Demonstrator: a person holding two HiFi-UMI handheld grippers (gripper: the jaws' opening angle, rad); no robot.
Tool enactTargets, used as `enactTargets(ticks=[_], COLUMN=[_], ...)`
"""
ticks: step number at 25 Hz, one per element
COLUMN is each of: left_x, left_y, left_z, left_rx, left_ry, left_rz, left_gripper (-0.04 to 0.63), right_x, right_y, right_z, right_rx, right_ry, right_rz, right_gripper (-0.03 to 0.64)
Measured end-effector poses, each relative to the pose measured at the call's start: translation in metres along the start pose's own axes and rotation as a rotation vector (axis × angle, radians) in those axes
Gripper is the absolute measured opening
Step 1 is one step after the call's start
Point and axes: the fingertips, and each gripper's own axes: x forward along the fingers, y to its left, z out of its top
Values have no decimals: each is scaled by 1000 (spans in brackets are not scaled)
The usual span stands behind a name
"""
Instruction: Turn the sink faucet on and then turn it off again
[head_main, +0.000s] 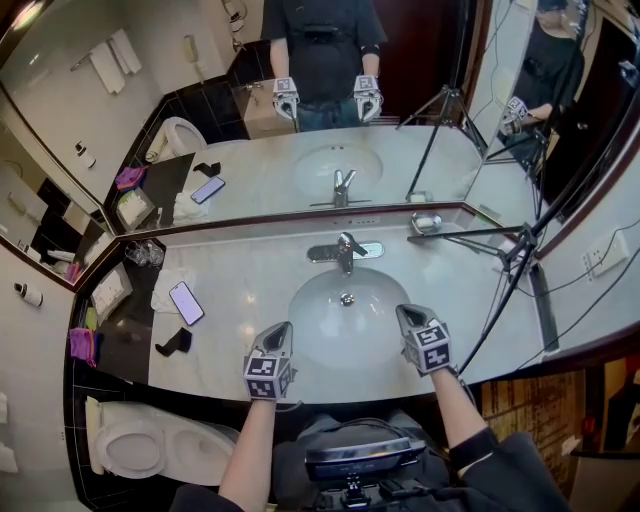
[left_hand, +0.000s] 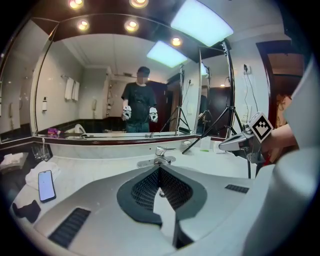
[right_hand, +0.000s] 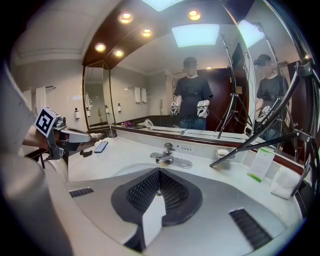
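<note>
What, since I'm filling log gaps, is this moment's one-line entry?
left gripper: shut, empty, at sink left rim | right gripper: shut, empty, at sink right rim | faucet: untouched, no water seen

No word or number can be read from where I stand. The marker cubes (head_main: 266, 377) on the left gripper (head_main: 281, 332) and right gripper (head_main: 408, 316) show only black-and-white squares. The print on the folded card (right_hand: 262, 162) is too small to read.

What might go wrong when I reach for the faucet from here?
The tripod leg slants across the counter just beside the right gripper; a wide swing could knock it. That gripper and the left gripper are both shut, so either might slip off the faucet handle when nudging it. The phone lies left of the basin and may get splashed.
</note>
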Motion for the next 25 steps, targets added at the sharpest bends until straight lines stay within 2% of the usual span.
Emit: enactTargets(ticks=[6,11,15,20,25], left_x=[3,14,28,58,102], left_y=[-2,-5,-13,-29,-41], left_z=[-2,7,9,15,21], left_rx=[42,57,83,171,324], left_ry=[-2,-12,13,40,50], left_rz=[6,-2,-36,-89,-117], left_gripper=[3,31,50,101,150], right_x=[1,5,12,23,42], right_y=[1,-2,-4,-6,-10], right_z=[-7,-1,3,7,4], right_rx=[2,5,8,13,10], right_ry=[22,4,5,26,39], right_rz=[4,4,4,12,26], right_gripper=[23,23,23,23,23])
